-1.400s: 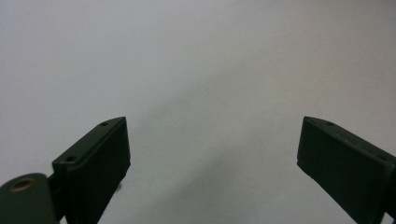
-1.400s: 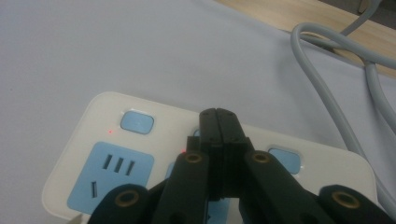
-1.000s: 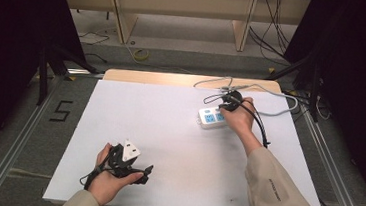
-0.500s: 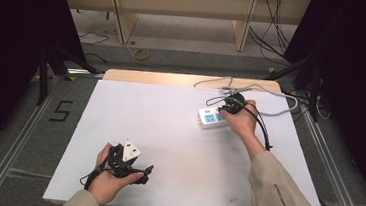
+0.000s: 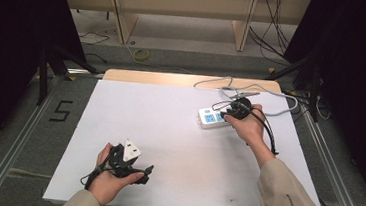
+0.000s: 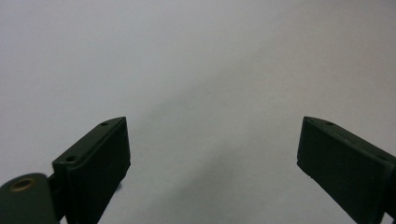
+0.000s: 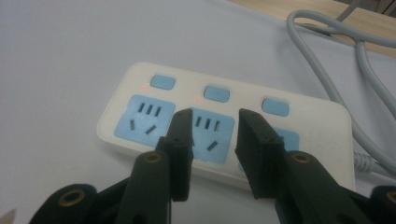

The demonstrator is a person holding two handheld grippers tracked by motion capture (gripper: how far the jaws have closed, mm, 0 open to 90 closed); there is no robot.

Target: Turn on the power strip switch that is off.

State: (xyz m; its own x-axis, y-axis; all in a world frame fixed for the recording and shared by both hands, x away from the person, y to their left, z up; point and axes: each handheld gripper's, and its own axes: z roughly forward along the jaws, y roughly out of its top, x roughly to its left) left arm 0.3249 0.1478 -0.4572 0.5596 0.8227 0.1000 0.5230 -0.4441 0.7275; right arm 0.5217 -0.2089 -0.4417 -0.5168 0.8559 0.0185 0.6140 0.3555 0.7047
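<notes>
Power strip: a white power strip point(image 5: 216, 118) lies on the far right of the white table point(image 5: 168, 132), its grey cord point(image 5: 276, 98) looping off toward the far edge.
Switches: 3 blue buttons point(image 7: 217, 94) run along its far side above 3 blue sockets; small red lights glow beside the left 2.
Right gripper: the right gripper point(image 7: 212, 126) hovers just over the middle socket, jaws a narrow gap apart and holding nothing.
Left gripper: the left gripper point(image 6: 212, 140) rests near the left front of the table, jaws spread wide and empty over bare tabletop.
Step in hand: it looks like a reach for a switch or a socket on the strip.
Doing it well: I'd come straight down with 1 jaw tip on the chosen button, press gently, and keep clear of the cord so the light strip doesn't slide.
</notes>
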